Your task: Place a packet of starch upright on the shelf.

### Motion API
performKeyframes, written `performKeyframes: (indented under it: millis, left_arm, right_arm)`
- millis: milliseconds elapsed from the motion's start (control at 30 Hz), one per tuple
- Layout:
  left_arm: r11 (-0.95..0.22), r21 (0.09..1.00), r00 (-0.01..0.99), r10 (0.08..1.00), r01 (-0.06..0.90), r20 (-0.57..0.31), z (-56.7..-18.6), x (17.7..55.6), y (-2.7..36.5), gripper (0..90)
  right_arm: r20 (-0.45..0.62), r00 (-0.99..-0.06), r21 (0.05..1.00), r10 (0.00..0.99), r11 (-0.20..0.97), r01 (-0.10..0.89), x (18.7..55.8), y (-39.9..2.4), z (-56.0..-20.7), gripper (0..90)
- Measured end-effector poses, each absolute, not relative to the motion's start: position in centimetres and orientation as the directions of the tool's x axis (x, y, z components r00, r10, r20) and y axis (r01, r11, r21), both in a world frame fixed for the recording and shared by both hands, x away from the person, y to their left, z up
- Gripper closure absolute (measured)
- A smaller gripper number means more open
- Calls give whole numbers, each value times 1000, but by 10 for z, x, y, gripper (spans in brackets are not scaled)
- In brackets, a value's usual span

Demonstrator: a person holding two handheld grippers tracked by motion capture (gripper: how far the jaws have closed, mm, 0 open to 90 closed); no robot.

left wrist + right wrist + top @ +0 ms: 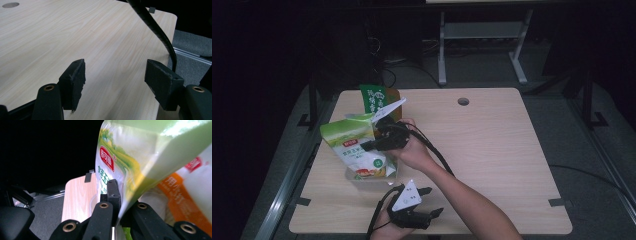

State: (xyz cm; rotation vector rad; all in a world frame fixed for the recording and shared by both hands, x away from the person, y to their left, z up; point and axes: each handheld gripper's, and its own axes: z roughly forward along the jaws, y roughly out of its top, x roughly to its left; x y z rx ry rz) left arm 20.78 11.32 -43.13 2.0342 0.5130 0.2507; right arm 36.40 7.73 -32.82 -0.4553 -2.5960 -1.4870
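The right gripper (pixel 374 145) is clamped on the edge of a green and white food bag (pixel 354 142), which it holds up above a clear plastic container (pixel 374 181) on the left part of the light wooden table (pixel 492 150). In the right gripper view the two black jaws are pressed together with the bag's (pixel 130 157) thin edge between them; the bag bears a red label and printed characters, and a white and orange packet (pixel 190 192) lies close behind it. From above, the bag's lower end hangs over or into the container; whether it touches the bottom cannot be told. Just behind the bag stands a dark green packet (pixel 374 98) with pale lettering, beside a brown one.

The left gripper (pixel 432 202) sits near the table's front edge, held in the person's left hand (pixel 384 231), jaws spread apart and holding nothing. In the left gripper view its pads (pixel 75 80) hover wide over bare wood (pixel 75 35), with a black ribbed cable (pixel 155 27) crossing above the right jaw. A round hole (pixel 463 101) lies near the table's far edge.
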Motion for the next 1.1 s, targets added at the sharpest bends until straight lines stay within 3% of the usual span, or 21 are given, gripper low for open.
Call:
performKeyframes:
  millis: [367, 600, 1100]
  left_arm:
    - [-438, 861, 890, 454, 259, -37, -433, 208, 111, 325]
    - [-437, 862, 891, 453, 258, -37, -433, 207, 111, 325]
    - [-439, 861, 884, 466, 258, -28, -435, 213, 109, 320]
  right_arm:
    - [256, -941, 788, 220, 517, 335, 362, 84, -361, 882]
    - [220, -951, 803, 218, 514, 303, 362, 74, -354, 771]
    - [204, -954, 794, 220, 533, 293, 359, 62, -346, 853]
